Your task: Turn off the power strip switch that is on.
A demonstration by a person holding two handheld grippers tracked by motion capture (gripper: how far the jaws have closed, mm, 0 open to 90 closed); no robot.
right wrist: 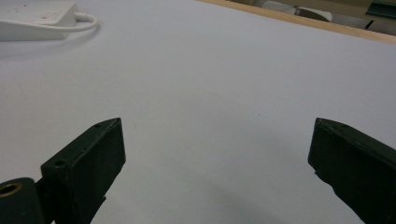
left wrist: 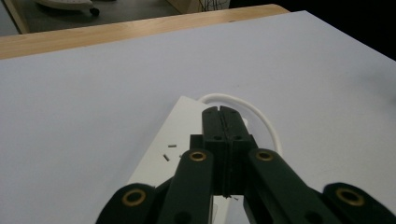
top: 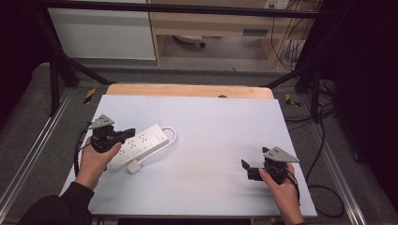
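White power strip lying flat on the white surface, left of centre. Long axis diagonal in the high view: one end low and to the left, near the person's left hand, the other end up and to the right, toward the middle of the surface. Socket face turned upward, slots visible along the top. White cable leaving the far right end, curling round in a loop and running back along the near side of the strip to a white plug resting on the surface just beside the strip's near edge.

Left gripper poised over the left half of the strip, fingers clenched flat against each other with nothing between them, pointing along the strip toward its cable end. Seen in the left gripper view directly above the strip's top face; touching it or just clear of it, cannot tell.

Right gripper held low over bare surface near the right front corner, well apart from the strip, pointing left toward it. Fingers released, spread wide, holding nothing. Strip's cable end and a bend of cable visible far off at the top left of the right gripper view.

Wooden edge of the table showing beyond the white surface.
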